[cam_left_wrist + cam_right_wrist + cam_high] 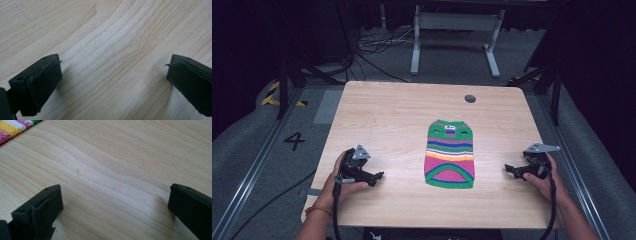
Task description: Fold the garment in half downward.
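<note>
A small knitted sweater (pixel 450 154) with green, pink, yellow and blue stripes lies flat in the middle of the wooden table (pixel 392 115). Its striped edge (pixel 12 128) shows at the top left of the right gripper view. My left gripper (pixel 378 176) rests on the table near the front left, well left of the sweater, jaws pointing toward it. In the left gripper view that gripper (pixel 113 75) stands open over bare wood. My right gripper (pixel 509 169) lies near the right edge, right of the sweater. Its jaws are wide apart (pixel 115 205) with nothing between them.
A round grommet hole (pixel 470 98) sits near the table's far edge. Beyond the table stand a white metal frame (pixel 455 35) and loose cables (pixel 377 45) on grey floor. Dark stands flank both sides.
</note>
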A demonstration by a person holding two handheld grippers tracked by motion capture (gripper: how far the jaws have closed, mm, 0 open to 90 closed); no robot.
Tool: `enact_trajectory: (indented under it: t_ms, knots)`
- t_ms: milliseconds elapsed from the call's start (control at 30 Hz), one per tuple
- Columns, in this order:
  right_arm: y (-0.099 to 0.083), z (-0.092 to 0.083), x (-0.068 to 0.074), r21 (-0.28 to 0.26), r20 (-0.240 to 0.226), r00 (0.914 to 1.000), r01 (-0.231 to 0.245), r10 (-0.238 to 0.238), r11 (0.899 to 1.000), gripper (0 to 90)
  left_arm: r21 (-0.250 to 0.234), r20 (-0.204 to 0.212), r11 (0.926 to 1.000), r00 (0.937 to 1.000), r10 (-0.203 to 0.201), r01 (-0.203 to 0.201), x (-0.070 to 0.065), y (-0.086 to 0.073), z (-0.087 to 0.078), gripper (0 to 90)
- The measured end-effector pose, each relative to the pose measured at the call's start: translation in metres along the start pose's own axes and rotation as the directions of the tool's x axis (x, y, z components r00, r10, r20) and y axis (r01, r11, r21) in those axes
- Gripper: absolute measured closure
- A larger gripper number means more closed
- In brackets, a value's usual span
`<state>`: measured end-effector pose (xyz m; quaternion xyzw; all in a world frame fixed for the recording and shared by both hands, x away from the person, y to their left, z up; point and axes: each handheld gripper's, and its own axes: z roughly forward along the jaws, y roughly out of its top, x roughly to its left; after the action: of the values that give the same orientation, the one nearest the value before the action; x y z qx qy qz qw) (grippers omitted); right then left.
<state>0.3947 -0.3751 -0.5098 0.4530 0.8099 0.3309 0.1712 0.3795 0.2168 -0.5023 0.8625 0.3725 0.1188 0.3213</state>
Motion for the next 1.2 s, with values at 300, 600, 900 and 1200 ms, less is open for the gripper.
enact_trajectory:
  t_ms: [300, 600, 900, 1200]
  knots:
    - [0.000, 0.000, 0.000, 0.000, 0.000, 1.0000, 0.001, -0.001, 1.000, 0.0, -0.001, -0.001, 1.0000, 1.0000, -0.002, 0.002, 0.000, 0.000, 0.000, 0.5]
    - [-0.002, -0.003, -0.002, 0.012, -0.006, 1.0000, 0.003, -0.003, 1.000, 0.3, 0.009, 0.007, 1.0000, 1.0000, -0.004, 0.004, 0.002, 0.007, 0.000, 10.3]
    - [0.004, -0.010, -0.001, -0.017, 0.000, 0.9989, 0.046, -0.046, 0.999, 25.2, -0.045, 0.022, 0.9989, 0.9996, 0.017, -0.016, 0.008, 0.025, -0.001, 23.8]
    - [0.036, -0.017, 0.017, -0.047, -0.026, 0.9964, 0.080, -0.081, 0.996, 31.0, -0.069, 0.061, 0.9888, 0.9887, 0.137, -0.133, 0.002, 0.075, 0.005, 25.3]
